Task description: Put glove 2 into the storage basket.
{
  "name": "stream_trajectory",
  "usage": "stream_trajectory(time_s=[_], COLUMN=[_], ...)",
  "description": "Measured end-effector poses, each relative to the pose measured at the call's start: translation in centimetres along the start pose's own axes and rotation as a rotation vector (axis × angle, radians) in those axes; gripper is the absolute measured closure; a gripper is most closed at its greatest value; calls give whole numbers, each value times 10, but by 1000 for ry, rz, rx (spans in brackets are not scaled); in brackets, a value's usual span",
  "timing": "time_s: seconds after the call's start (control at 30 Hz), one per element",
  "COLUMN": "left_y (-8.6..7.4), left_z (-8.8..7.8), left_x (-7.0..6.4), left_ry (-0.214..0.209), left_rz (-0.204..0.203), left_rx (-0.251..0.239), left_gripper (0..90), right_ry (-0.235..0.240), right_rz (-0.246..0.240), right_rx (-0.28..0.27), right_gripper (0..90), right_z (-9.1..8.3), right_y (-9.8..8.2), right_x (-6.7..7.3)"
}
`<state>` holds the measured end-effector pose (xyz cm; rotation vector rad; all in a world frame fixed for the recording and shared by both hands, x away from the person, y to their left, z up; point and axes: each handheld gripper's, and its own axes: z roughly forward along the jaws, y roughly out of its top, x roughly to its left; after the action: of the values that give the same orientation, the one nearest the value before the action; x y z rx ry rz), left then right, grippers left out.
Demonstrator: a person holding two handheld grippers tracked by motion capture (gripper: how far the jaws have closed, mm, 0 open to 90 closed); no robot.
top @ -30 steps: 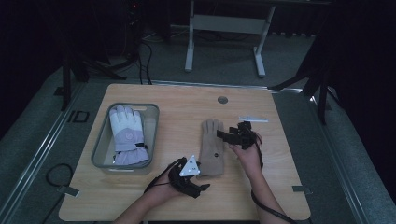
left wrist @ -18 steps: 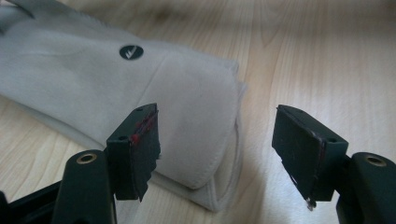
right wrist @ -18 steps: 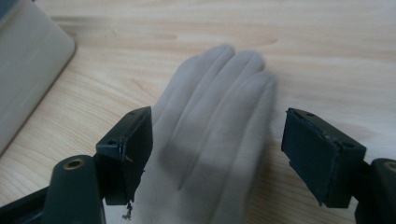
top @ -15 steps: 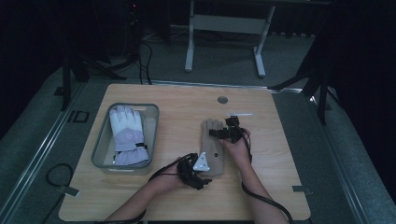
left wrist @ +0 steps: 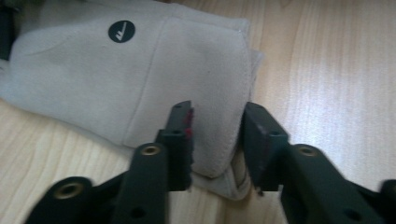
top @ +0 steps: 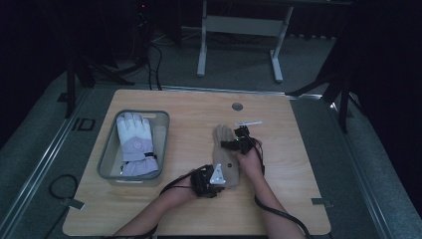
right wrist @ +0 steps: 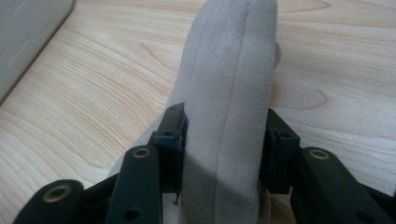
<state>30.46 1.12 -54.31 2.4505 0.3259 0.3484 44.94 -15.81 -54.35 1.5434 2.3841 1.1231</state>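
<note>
the left claw (left wrist: 215, 140) has just been closing and pinches the cuff of the soft tan glove (left wrist: 140, 79). the right claw (right wrist: 224, 149) has just been closing too and squeezes its fingers (right wrist: 233, 70).

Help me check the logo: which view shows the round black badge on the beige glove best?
The left gripper view: the round black badge sits sharp on the beige glove. The high view gives a small dark dot; the right gripper view shows bare fabric.

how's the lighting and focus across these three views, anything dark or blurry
High view: dim, the room black, the table lit. Left gripper view: bright, the beige glove sharp, its own jaws soft. Right gripper view: bright, glove fingers fairly sharp, the grey bin corner blurred.
</note>
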Motion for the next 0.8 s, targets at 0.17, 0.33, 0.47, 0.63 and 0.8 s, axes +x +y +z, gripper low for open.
stream_trajectory(time_s=[0.17, 0.33, 0.47, 0.63, 0.8], left_y=[1, 3, 7, 10, 14], left_z=[-3, -10, -16, -25, -39], left_x=[2, 1, -3, -4, -1], left_ry=[2, -1, 3, 6, 33], left_rz=[-40, -50, -30, -23, -27], left_rx=[-8, -20, -15, -15, -11], left_gripper=[813, 828, 830, 833, 833], right_ry=[35, 3, 10, 23, 32], right_rz=[32, -24, -55, -72, -80], right_rx=[-19, -19, -5, -26, -56], right_gripper=[624, 652, 669, 671, 671], right_z=[0, -4, -8, -18, -28], right_y=[-2, 1, 4, 10, 19], right_x=[-2, 4, 11, 18, 25])
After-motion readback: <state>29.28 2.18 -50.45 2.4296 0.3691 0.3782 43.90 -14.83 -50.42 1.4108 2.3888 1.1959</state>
